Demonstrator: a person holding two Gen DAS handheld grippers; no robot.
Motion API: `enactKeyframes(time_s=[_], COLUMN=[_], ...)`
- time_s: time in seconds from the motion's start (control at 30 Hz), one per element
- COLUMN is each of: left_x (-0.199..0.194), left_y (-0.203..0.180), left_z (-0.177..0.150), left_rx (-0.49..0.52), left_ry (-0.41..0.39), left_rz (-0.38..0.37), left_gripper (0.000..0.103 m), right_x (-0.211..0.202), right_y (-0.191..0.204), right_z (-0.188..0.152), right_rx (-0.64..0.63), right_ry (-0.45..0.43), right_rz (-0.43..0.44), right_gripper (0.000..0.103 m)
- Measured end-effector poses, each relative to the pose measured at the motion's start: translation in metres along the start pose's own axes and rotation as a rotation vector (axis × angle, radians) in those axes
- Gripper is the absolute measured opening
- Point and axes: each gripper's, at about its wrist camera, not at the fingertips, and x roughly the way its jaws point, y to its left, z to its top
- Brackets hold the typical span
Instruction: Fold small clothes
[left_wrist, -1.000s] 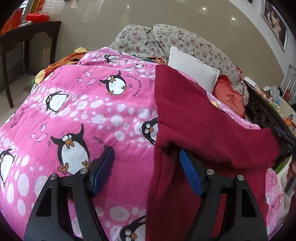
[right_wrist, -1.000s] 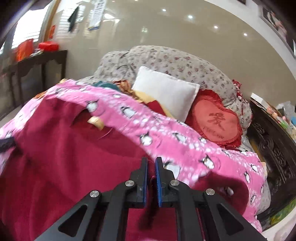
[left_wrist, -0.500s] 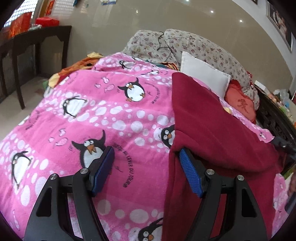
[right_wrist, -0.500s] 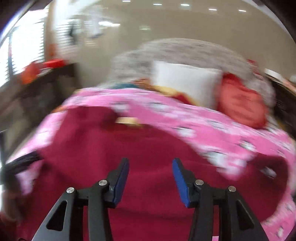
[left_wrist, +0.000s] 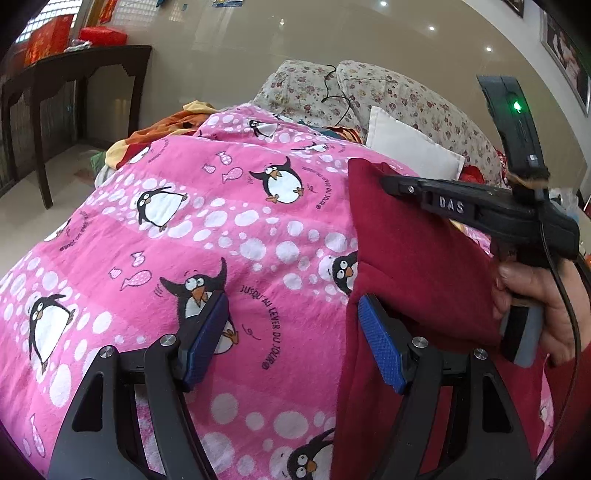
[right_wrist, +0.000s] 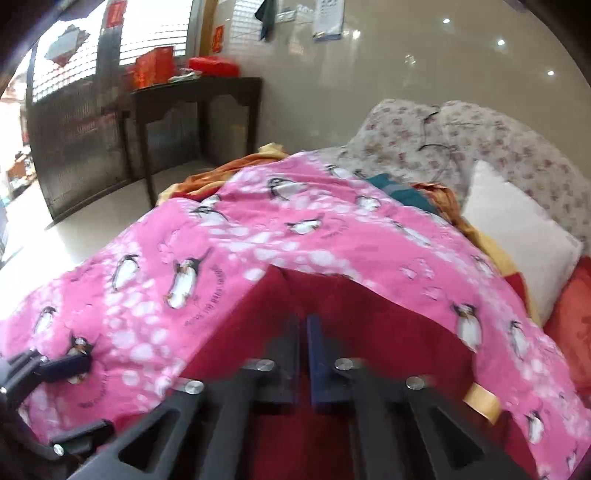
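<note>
Raised letters "DAS" show on the side of the right gripper (left_wrist: 391, 184), seen from the left wrist view, and the pink penguin blanket (left_wrist: 221, 236) carries the printed words "JUSQU'AU LEVER DU JOUR" between the left gripper's (left_wrist: 291, 339) fingers and again beside the penguin farther ahead. The left gripper stands wide apart with nothing between its blue pads (left_wrist: 380, 350); its right pad lies at the edge of the dark red garment (left_wrist: 413, 251), its left one over a penguin. The garment lies on the blanket, ahead and to the right of the left gripper, and directly under and ahead of the right gripper (right_wrist: 303, 354). In the blurred right wrist view the right gripper's jaws stand almost together with only a thin slit between them; whether cloth sits in that slit cannot be told. Half a second ago those jaws were wide; now they have closed to narrow, and the right gripper has swung in over the garment's far corner in the left view, where earlier only its tip showed at the frame edge. The left gripper's spread is unchanged.
</note>
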Motion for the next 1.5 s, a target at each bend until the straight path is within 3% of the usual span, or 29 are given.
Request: enactKeyframes(time_s=[0.1,0.27,0.37,0.43,0.47,0.6,0.7,0.73,0.8,0.87,0.97,1.03,1.07,1.17,1.27,1.3,1.37,1.5], left_x=[-0.004,-0.006,-0.008,-0.011,-0.015,-0.031,-0.038,-0.038,-0.034,-0.021,0.003,0.018,0.019,0.010,-0.001,-0.004,-0.008,0.000], left_y=[0.002,0.007,0.008,0.009,0.009,0.000,-0.017,-0.024,-0.033,-0.040,-0.031,-0.020,-0.016,-0.022,-0.028,-0.030,-0.032,-0.030], left_z=[0.000,0.001,0.001,0.002,0.003,0.005,0.003,0.001,-0.001,-0.002,0.000,0.002,0.003,0.002,0.000,0.000,0.000,0.000], left_rx=[-0.014,-0.035,-0.040,-0.051,-0.056,-0.027,0.044,0.070,0.109,0.120,0.069,0.002,-0.018,0.014,0.048,0.058,0.076,0.069], left_ry=[-0.005,-0.007,-0.013,-0.025,-0.042,-0.139,-0.194,-0.200,-0.188,-0.131,-0.026,0.049,0.053,0.018,-0.025,-0.042,-0.063,-0.028], left_rz=[0.008,0.010,0.004,-0.005,-0.008,-0.028,-0.062,-0.080,-0.121,-0.168,-0.150,-0.157,-0.174,-0.152,-0.160,-0.168,-0.175,-0.173], left_gripper=[0.073,0.073,0.073,0.073,0.073,0.073,0.074,0.074,0.074,0.074,0.074,0.074,0.074,0.074,0.074,0.074,0.074,0.074], right_x=[-0.002,0.038,0.023,-0.015,-0.029,-0.093,-0.091,-0.083,-0.079,-0.091,-0.136,-0.171,-0.186,-0.222,-0.243,-0.246,-0.238,-0.203], right_y=[0.000,0.008,0.002,-0.008,-0.010,-0.032,-0.039,-0.042,-0.044,-0.042,-0.053,-0.071,-0.083,-0.130,-0.184,-0.196,-0.223,-0.251], right_z=[0.015,0.024,0.016,-0.001,-0.009,-0.074,-0.120,-0.128,-0.139,-0.136,-0.147,-0.163,-0.172,-0.195,-0.212,-0.213,-0.214,-0.216], right_rx=[0.019,0.064,0.119,0.169,0.183,0.266,0.254,0.261,0.259,0.256,0.314,0.371,0.389,0.407,0.359,0.343,0.278,0.131], right_ry=[-0.075,-0.029,-0.037,-0.077,-0.089,-0.093,0.037,0.075,0.047,0.077,-0.021,-0.063,-0.061,-0.020,0.060,0.080,0.166,0.314], right_rz=[0.036,0.045,0.043,0.082,0.082,0.022,-0.156,-0.166,-0.147,-0.130,-0.079,-0.143,-0.215,-0.522,-0.824,-0.859,-0.879,-0.809], right_gripper=[0.003,0.003,0.007,0.033,0.039,0.042,0.043,0.045,0.046,0.046,0.046,0.046,0.046,0.051,0.072,0.080,0.081,0.081])
